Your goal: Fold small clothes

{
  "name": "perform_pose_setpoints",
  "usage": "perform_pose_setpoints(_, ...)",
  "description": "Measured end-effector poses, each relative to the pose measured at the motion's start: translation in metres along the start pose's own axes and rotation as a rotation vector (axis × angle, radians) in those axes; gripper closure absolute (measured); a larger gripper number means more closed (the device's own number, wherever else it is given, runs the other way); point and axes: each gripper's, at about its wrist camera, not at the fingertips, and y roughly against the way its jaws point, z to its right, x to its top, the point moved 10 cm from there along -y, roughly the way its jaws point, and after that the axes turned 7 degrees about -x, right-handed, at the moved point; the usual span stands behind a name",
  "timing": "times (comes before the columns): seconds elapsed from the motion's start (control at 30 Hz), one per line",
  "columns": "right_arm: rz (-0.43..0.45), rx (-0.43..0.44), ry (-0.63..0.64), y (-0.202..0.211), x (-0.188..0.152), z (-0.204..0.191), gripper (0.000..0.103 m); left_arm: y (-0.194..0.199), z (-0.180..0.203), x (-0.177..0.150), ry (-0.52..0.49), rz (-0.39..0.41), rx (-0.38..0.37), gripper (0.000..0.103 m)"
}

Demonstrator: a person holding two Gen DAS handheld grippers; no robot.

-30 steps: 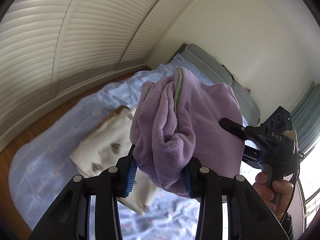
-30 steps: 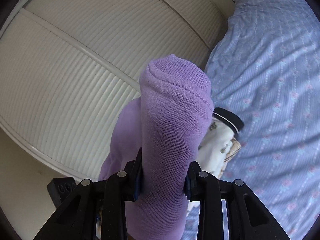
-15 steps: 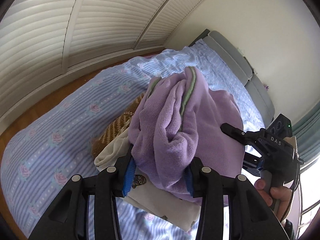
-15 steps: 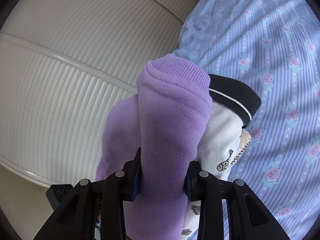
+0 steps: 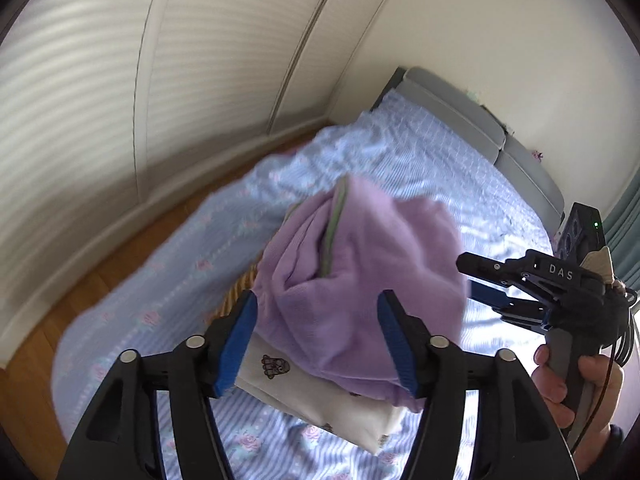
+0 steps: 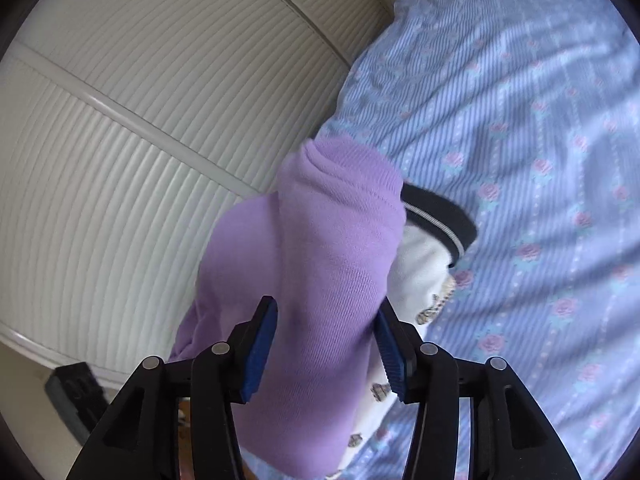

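Note:
A folded purple garment [image 5: 360,280] with a green trim lies on a folded white printed garment [image 5: 320,400] on the bed. My left gripper [image 5: 316,332] is open, its blue pads either side of the purple bundle, no longer pinching it. My right gripper [image 6: 326,350] is open too, with the purple garment [image 6: 332,264] between its spread pads. The right gripper also shows in the left wrist view [image 5: 500,284], open beside the bundle. The white garment's dark collar [image 6: 440,220] pokes out to the right.
The pile sits on a blue striped bedspread [image 5: 420,168] with rose print, near its edge. A brown knitted item [image 5: 236,292] lies under the pile. White slatted wardrobe doors [image 6: 140,120] stand beside the bed, wooden floor [image 5: 100,280] between. A grey headboard [image 5: 460,116] is at the far end.
Both grippers have lowered the purple garment onto the white one and opened their jaws, letting go of it. One second ago both were shut on it, held above the bed.

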Motion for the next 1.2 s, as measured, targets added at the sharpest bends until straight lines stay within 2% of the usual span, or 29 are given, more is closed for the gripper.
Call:
perform_pose_setpoints(0.03, 0.024, -0.009, 0.009, 0.01, 0.0, 0.0, 0.041, 0.008, 0.005, 0.002, -0.01, 0.012, 0.003, 0.036)
perform_pose_setpoints(0.13, 0.079, -0.003, 0.038, 0.045, -0.004, -0.005, 0.04, 0.033, 0.023, 0.004, -0.043, 0.049, 0.007, 0.031)
perform_pose_setpoints(0.17, 0.097, -0.003, 0.046, 0.059, -0.008, -0.005, 0.04, 0.043, 0.03, 0.003, -0.061, 0.063, 0.016, 0.026)
perform_pose_setpoints(0.23, 0.138, -0.01, 0.061, 0.087, -0.016, -0.003, 0.04, 0.061, 0.048, -0.002, -0.098, 0.087, 0.01, 0.023)
perform_pose_setpoints(0.33, 0.202, -0.053, 0.101, 0.133, -0.038, 0.005, 0.04, 0.086, 0.08, -0.016, -0.151, 0.114, -0.006, 0.017)
perform_pose_setpoints(0.47, 0.292, -0.14, 0.152, 0.199, -0.083, 0.032, 0.04, 0.114, 0.135, -0.043, -0.218, 0.124, -0.061, 0.013)
perform_pose_setpoints(0.63, 0.414, -0.288, 0.178, 0.288, -0.146, 0.081, 0.04, 0.139, 0.202, -0.096, -0.3, 0.125, -0.124, 0.009)
perform_pose_setpoints(0.77, 0.511, -0.407, 0.142, 0.362, -0.195, 0.124, 0.026, 0.151, 0.255, -0.15, -0.361, 0.094, -0.19, 0.009)
perform_pose_setpoints(0.9, 0.565, -0.512, 0.085, 0.423, -0.241, 0.165, 0.026, 0.163, 0.304, -0.198, -0.414, 0.053, -0.246, 0.008)
perform_pose_setpoints(1.07, 0.644, -0.665, 0.051, 0.483, -0.298, 0.2, 0.017, 0.181, 0.353, -0.251, -0.526, 0.046, -0.273, 0.001)
perform_pose_setpoints(1.2, 0.675, -0.78, 0.055, 0.511, -0.336, 0.216, 0.016, 0.191, 0.377, -0.284, -0.614, 0.04, -0.269, 0.0)
